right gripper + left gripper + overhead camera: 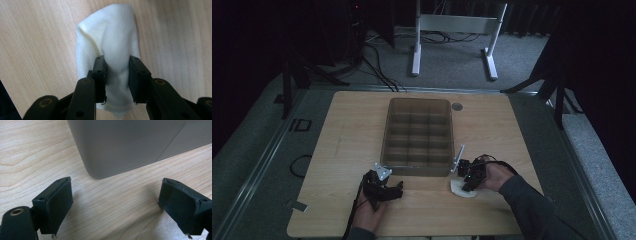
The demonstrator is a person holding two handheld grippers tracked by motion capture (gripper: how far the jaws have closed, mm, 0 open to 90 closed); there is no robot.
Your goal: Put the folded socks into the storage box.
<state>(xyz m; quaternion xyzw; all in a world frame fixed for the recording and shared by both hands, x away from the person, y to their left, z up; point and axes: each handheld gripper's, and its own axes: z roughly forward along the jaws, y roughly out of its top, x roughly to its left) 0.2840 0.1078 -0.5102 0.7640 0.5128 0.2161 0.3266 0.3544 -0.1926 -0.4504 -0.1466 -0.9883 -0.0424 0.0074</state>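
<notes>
- White cloth [110,50] near table's [342,130] front edge, right of centre, pinched between right gripper's [117,75] jaws.
- Left gripper [115,205] spread wide, empty, by compartment box's [418,135] front-left corner.
- Box compartments apparently unfilled; stowing probably ahead.

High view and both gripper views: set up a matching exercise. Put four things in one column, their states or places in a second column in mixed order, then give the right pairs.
Things:
1. left gripper
2. right gripper
3. white cloth
4. divided bin

States or places:
A. stands mid-table, its compartments bare
B. jaws wide apart over bare wood, by the bin's corner
C. jaws closed on a fold of fabric
D. lies bunched on the wooden table, near the bin's front right corner

Pairs: 1-B, 2-C, 3-D, 4-A
</notes>
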